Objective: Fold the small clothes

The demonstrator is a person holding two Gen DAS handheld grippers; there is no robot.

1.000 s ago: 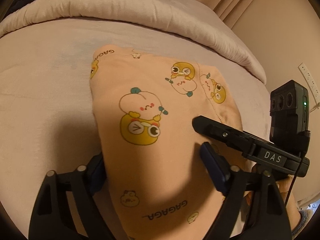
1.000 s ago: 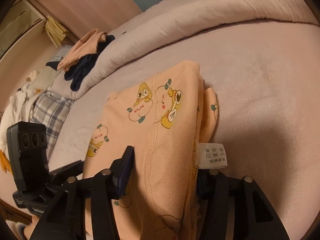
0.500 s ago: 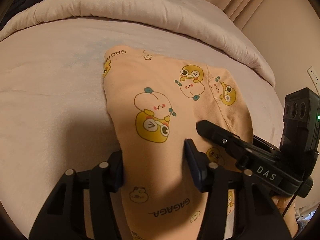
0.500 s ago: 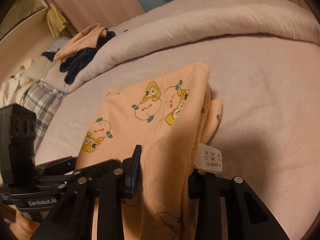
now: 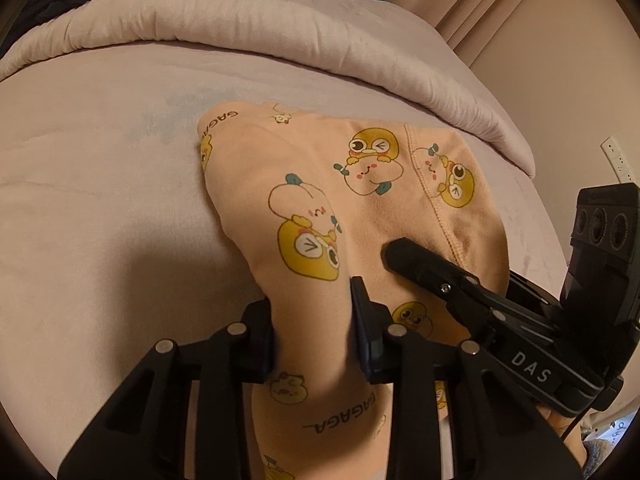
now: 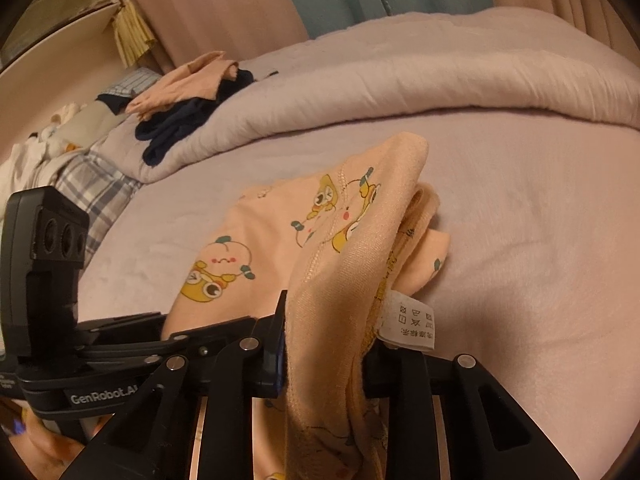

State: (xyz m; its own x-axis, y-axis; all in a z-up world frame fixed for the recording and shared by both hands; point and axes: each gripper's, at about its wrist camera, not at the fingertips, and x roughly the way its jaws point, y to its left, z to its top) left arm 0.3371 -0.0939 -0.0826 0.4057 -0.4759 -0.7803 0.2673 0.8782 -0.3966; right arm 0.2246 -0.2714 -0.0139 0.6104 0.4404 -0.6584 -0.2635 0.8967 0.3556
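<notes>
The left gripper point(image 5: 312, 332) is black, with silver screws and blue-padded fingers point(image 5: 362, 320). The right gripper point(image 6: 324, 344) matches, lettered "DAS".

bed point(image 5: 100, 200) pink sheet | rolled duvet point(image 6: 400, 80) | curtains point(image 6: 224, 4) pink, teal | wall point(image 5: 560, 92) beige

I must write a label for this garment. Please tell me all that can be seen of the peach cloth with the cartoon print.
The peach garment looks like soft knit, printed with yellow cartoon figures and the word GAGAGA, with a stitched seam. It lies folded in layers on the pink bed cover. A white care tag hangs from its near right edge. The left claw and the right claw, whose jaws have just been closing, each pinch a bunched fold of its near edge.
</notes>
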